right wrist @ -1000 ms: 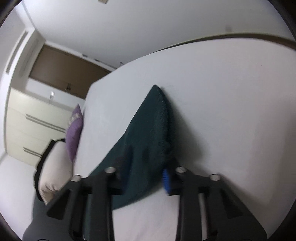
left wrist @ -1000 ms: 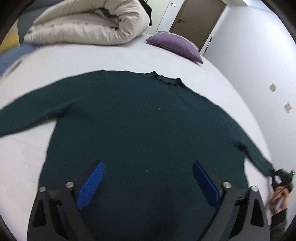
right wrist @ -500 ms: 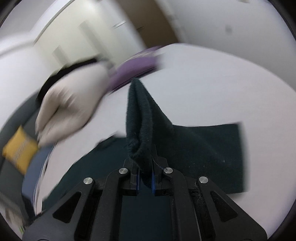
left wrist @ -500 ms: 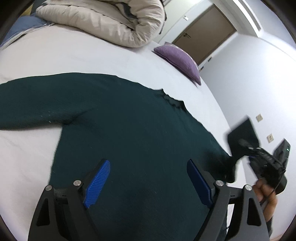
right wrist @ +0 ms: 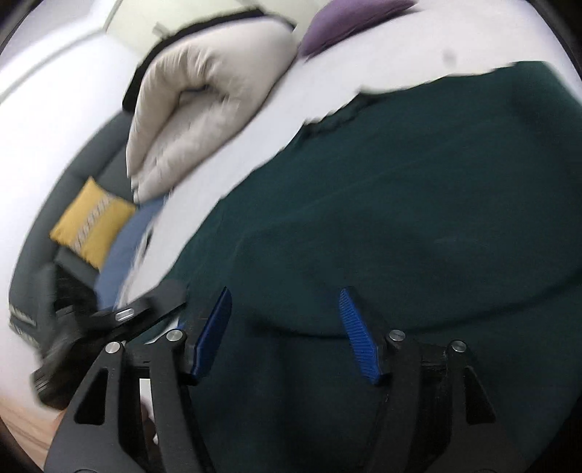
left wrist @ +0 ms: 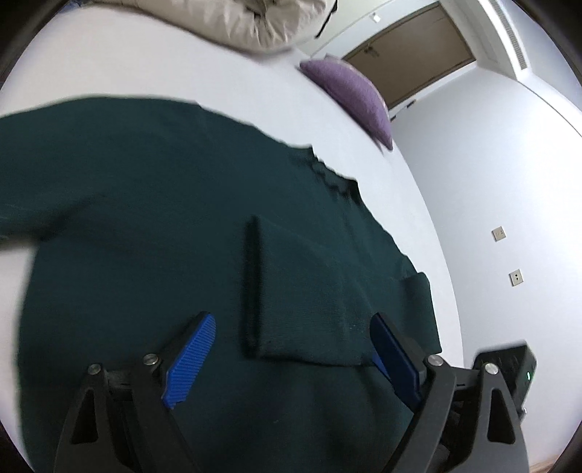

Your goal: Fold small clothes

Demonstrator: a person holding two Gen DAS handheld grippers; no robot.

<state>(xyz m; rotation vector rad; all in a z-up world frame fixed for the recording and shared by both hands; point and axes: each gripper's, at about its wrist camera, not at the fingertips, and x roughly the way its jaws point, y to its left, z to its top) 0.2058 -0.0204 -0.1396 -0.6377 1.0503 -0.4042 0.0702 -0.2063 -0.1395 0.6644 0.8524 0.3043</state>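
A dark green sweater (left wrist: 145, 225) lies spread on the white bed (left wrist: 152, 58), its neckline (left wrist: 327, 174) toward the far side. One sleeve (left wrist: 327, 298) is folded across the body, and its cuff edge (left wrist: 251, 283) lies mid-chest. My left gripper (left wrist: 291, 358) hovers open over the lower body, its blue pads on either side of the folded sleeve and clear of it. The jaws of my right gripper (right wrist: 287, 331) are opening above the sweater (right wrist: 400, 218), with nothing pinched between the pads. The right gripper's black body (left wrist: 505, 367) shows at the bed's right edge.
A rolled beige duvet (left wrist: 262, 22) and a purple pillow (left wrist: 349, 91) lie at the far side of the bed. A yellow cushion (right wrist: 91, 222) and a blue cloth (right wrist: 123, 247) sit past the left edge. A brown door (left wrist: 411, 65) and wall sockets (left wrist: 498, 233) lie beyond.
My right gripper carried the sleeve from the bed's right edge over the sweater's body, then opened and let it go. The left gripper shifted a little and rolled, staying open.
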